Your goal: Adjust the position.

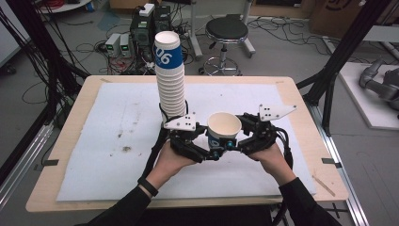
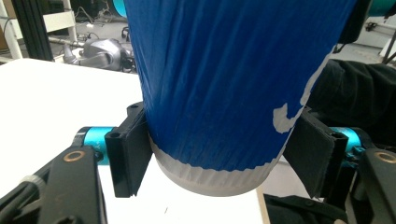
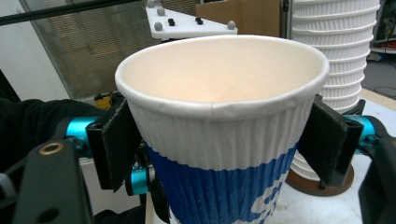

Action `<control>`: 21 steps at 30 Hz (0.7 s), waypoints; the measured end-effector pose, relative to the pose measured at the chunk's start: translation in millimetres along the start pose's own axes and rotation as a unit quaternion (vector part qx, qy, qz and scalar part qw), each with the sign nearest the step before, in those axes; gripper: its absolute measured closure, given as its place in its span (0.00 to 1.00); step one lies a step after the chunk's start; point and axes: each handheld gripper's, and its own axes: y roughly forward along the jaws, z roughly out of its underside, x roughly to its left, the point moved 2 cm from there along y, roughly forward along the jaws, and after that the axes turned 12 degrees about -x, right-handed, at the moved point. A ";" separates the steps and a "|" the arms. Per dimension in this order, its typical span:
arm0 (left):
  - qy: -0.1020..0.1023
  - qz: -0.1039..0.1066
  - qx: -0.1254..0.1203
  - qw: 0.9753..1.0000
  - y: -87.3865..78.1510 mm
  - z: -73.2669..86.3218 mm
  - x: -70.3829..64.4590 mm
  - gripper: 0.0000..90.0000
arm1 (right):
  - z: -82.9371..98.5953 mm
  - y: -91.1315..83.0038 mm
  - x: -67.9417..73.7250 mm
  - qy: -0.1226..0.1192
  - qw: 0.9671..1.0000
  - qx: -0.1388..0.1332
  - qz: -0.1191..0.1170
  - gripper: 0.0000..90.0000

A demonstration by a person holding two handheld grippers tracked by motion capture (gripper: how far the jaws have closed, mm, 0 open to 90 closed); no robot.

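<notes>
Where the two hands meet near the front middle of the bench (image 1: pixel 70 141), both hand-held grippers close on one single paper cup (image 1: pixel 224 128) from opposite sides. The left hand-held gripper (image 1: pixel 207 149) clamps the cup low on its blue band, its black pads pressed against the ribbed wall on either side just above the white base (the left gripper view shows the cup's foot lifted a little off the white sheet (image 1: pixel 117 122)). The right hand-held gripper (image 1: pixel 234 143) grips the same cup higher up, its pads (image 3: pixel 116 140) set against the white ribbed part just under the rolled rim, and the right gripper view looks into the empty, cream-coloured inside. The cup stands upright, mouth up, between the two grey three-cornered plates. Just behind the left hand-held gripper rises a tall stack of cups (image 1: pixel 170 80), upright, its topmost cup showing a blue band with white figures; in the right gripper view the stack's ribbed rims sit close behind the held cup, over a brown round base on the sheet. Both forearms, in dark sleeves, come in from the bottom edge, with a black band on the left wrist. Beyond the bench stand a black round stool (image 1: pixel 227 30) and boxes of electronics among cables on the floor.
</notes>
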 end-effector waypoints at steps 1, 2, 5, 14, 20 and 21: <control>-0.001 0.001 -0.003 1.000 0.0 -0.4 0.1 0.29 | 0.2 0.2 0.0 -0.002 1.000 0.000 0.000 0.25; -0.004 0.001 -0.009 1.000 0.1 -1.1 -0.6 0.27 | 0.6 0.5 -0.1 -0.002 1.000 0.002 0.001 0.25; -0.002 0.000 -0.015 1.000 0.2 -2.8 -2.0 0.25 | 2.4 2.3 0.0 -0.001 1.000 0.004 -0.002 0.25; 0.000 0.004 -0.010 1.000 -0.2 -2.4 -1.4 0.31 | 3.3 5.4 1.8 -0.003 1.000 0.007 -0.005 0.25; 0.003 0.005 -0.009 1.000 0.1 -2.4 -2.1 0.31 | 2.8 5.6 3.0 -0.003 1.000 0.010 -0.005 0.22; 0.003 0.006 -0.007 1.000 0.2 -2.3 -2.1 0.31 | 2.6 5.9 3.1 -0.004 1.000 0.009 -0.005 0.22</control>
